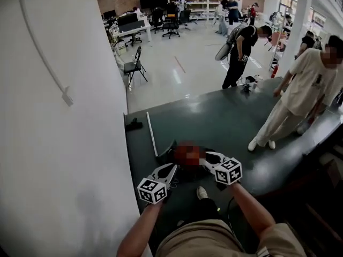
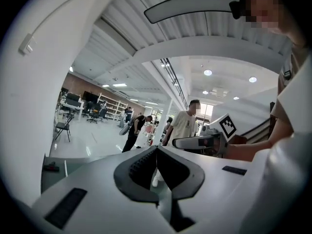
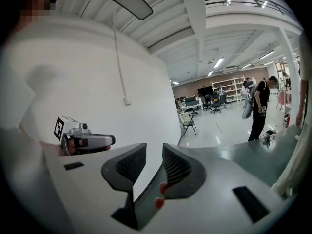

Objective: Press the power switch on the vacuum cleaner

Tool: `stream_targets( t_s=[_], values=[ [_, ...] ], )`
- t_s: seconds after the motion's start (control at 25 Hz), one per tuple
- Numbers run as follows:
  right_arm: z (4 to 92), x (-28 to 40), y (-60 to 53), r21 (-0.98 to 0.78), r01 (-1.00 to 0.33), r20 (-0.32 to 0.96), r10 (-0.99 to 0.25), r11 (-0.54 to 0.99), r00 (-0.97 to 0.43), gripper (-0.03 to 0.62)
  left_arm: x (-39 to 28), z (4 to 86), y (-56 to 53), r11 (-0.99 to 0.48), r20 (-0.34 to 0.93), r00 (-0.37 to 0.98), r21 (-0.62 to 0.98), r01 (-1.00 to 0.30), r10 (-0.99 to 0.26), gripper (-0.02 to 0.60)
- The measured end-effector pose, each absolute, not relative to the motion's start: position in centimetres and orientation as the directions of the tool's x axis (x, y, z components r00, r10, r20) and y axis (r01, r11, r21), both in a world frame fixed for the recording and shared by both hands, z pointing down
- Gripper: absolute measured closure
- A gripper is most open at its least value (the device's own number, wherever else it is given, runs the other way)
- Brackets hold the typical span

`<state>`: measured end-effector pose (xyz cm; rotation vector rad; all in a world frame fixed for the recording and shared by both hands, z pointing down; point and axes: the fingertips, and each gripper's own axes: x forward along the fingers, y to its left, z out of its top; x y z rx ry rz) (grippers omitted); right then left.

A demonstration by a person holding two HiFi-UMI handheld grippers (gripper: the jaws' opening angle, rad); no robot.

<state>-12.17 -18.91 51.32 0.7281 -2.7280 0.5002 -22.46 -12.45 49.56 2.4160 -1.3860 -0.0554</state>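
Both grippers are held up in front of me, above a dark grey floor (image 1: 225,122). My left gripper (image 1: 172,168) points forward with its jaw tips touching (image 2: 155,148) and nothing between them. My right gripper (image 1: 207,155) has a clear gap between its jaws (image 3: 154,149), and that gap is empty. Below them lies a dark object (image 1: 165,155), partly covered by a blurred patch. I cannot tell whether it is the vacuum cleaner, and no power switch shows. A thin white rod (image 1: 152,134) lies on the floor beside it.
A white wall (image 1: 53,116) fills the left side. A small black item (image 1: 134,124) lies by the wall. A person in white (image 1: 300,95) stands on the grey floor at right, another in black (image 1: 241,52) farther back. A folding chair (image 1: 135,66) stands beyond.
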Motion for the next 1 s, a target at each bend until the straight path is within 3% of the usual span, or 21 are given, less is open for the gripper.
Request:
stream_targets(
  t_s=[0.36,0.72,1.0],
  values=[
    [41.3,-4.9,-15.8,-0.169,-0.568,0.248,-0.522,0.806,-0.816,0.496,-19.0,41.9,-8.6,-0.510,0.018,0.545,0.331,-0.794,-0.838,0.575],
    [37.8,12.3,-12.7,-0.114,-0.671,0.173,-0.650,0.733,-0.740,0.500,-15.1,39.5,-5.9,-0.481,0.037,0.504,0.246,-0.841,-0.863,0.575],
    [41.1,24.6,-8.6,-0.091,-0.747,0.208,-0.721,0.659,-0.661,0.500,-13.8,42.6,-1.7,-0.389,0.084,0.412,0.207,-0.898,-0.907,0.574]
  ],
)
